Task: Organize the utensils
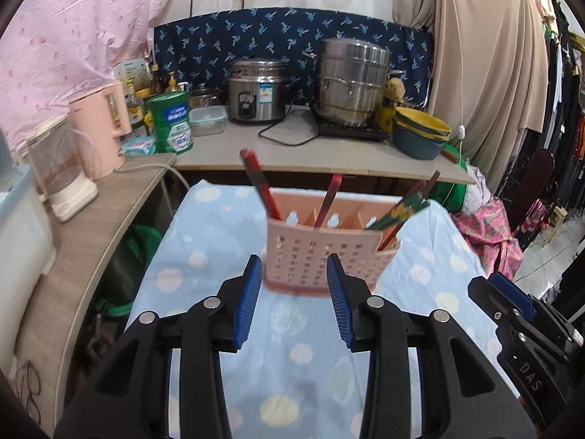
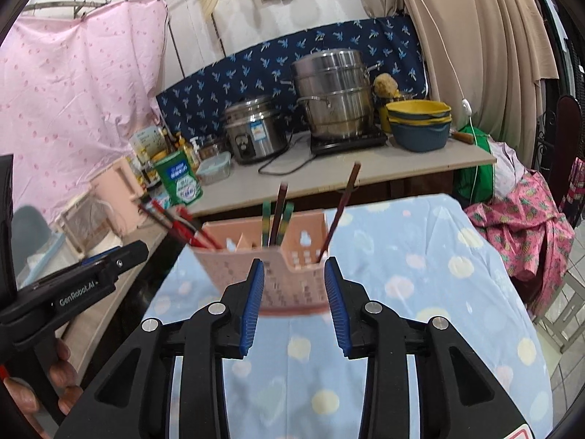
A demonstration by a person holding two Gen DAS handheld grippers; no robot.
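Left gripper [image 1: 294, 300] held with jaws spread and empty, right gripper [image 2: 294, 303] likewise spread, pink utensil holder [image 1: 321, 256] set just beyond both on the blue spotted cloth [image 1: 292, 358], chopsticks [image 1: 261, 186] standing inside it

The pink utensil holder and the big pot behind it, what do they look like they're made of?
The utensil holder looks like matte moulded plastic: uniform pink with a regular grid of punched slots. The big pot looks like stainless steel: grey, shiny, with streaked reflections, though somewhat dulled.
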